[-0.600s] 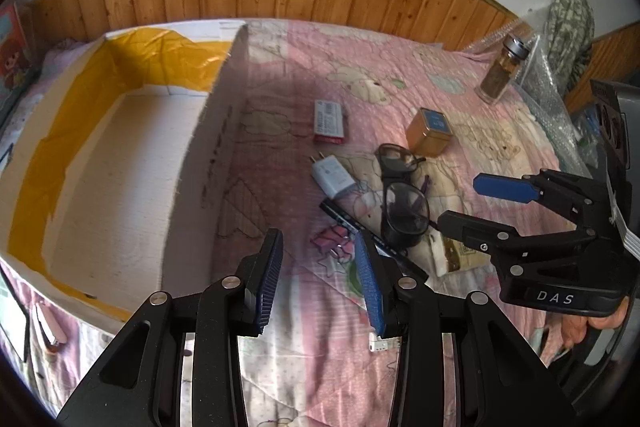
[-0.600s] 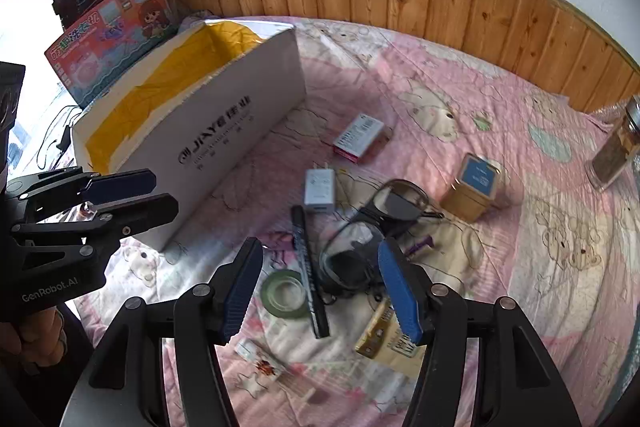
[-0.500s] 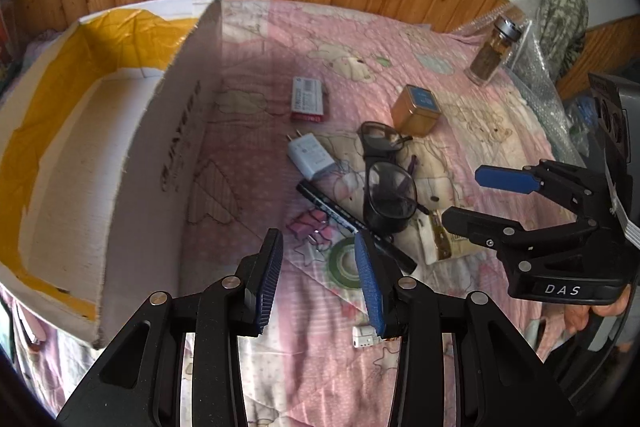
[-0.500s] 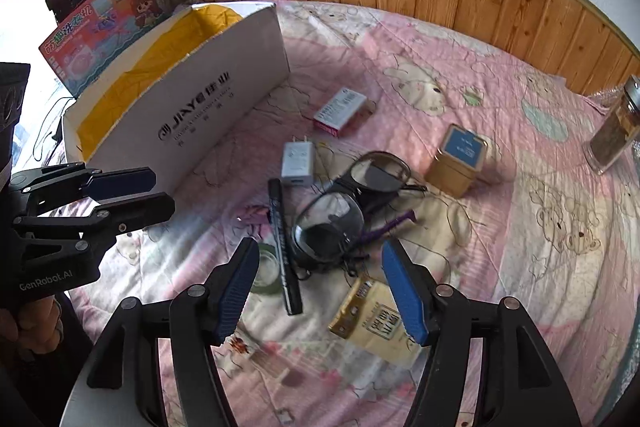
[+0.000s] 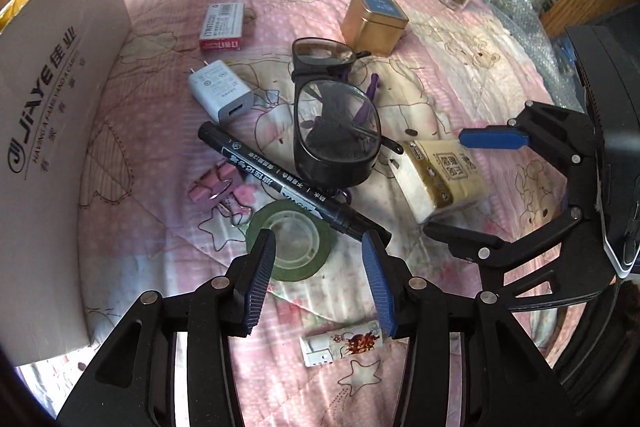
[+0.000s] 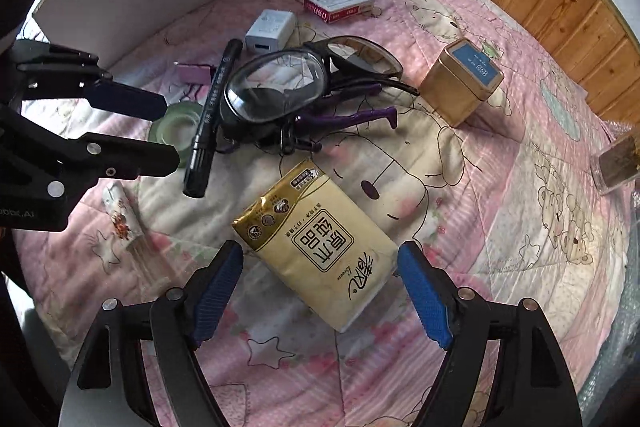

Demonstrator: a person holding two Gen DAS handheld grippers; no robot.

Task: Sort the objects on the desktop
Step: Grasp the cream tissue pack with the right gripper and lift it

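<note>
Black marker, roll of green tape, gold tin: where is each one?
Black marker (image 5: 276, 173), left wrist view, middle of its labelled barrel.
Roll of green tape (image 5: 260, 227), left wrist view, its left rim.
Gold tin (image 6: 472, 65), right wrist view, its blue lid.

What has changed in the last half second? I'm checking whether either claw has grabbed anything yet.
Both claws dropped closer to the clutter: the left claw now frames the tape roll, the right claw the tissue pack. Neither took hold of anything; both jaws stand open. The objects lie where they were.
</note>
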